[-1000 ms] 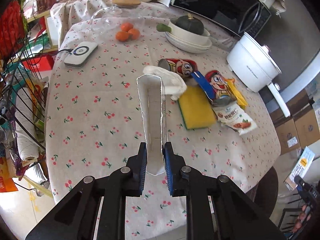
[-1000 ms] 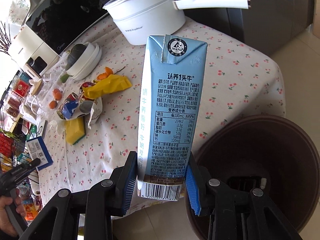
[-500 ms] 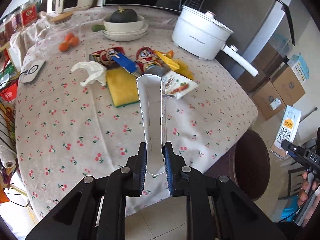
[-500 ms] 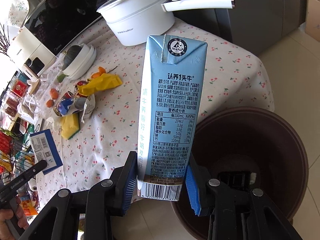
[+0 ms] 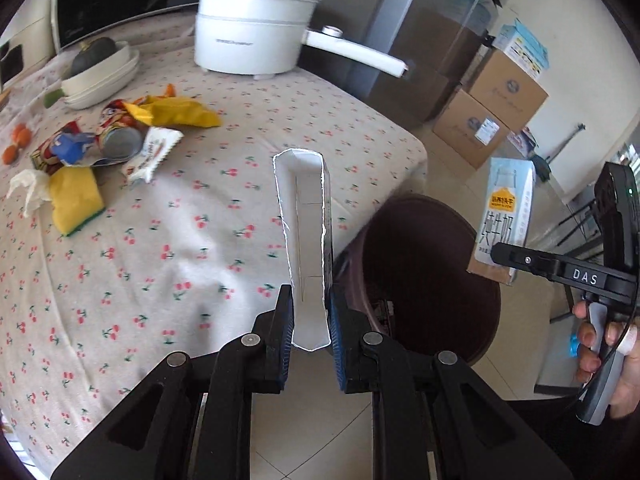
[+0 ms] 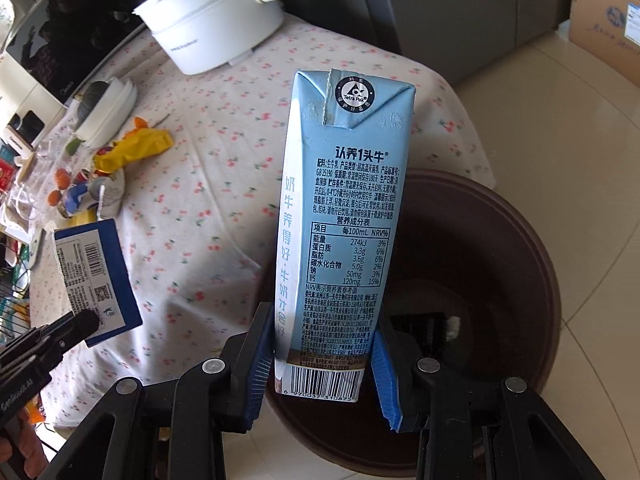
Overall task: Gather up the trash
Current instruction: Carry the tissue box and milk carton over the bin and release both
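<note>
Right gripper (image 6: 324,364) clamped on carton (image 6: 340,216) above bin (image 6: 520,264); left gripper (image 5: 310,334) clamped on flat box (image 5: 306,232) at table (image 5: 160,264) edge; risk: early release, box misses bin.

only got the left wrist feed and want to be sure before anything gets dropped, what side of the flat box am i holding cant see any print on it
Observer: In the right wrist view the flattened box in the left gripper shows a blue face with a white label and a barcode.
Operator: ok and the milk carton, what faces the right cam
Observer: The back of the milk carton: a nutrition table, with a barcode at the base between the right gripper pads.
Operator: anything in the bin already
Observer: The brown bin has something dark with a small white piece at its bottom; I cannot tell what it is.
</note>
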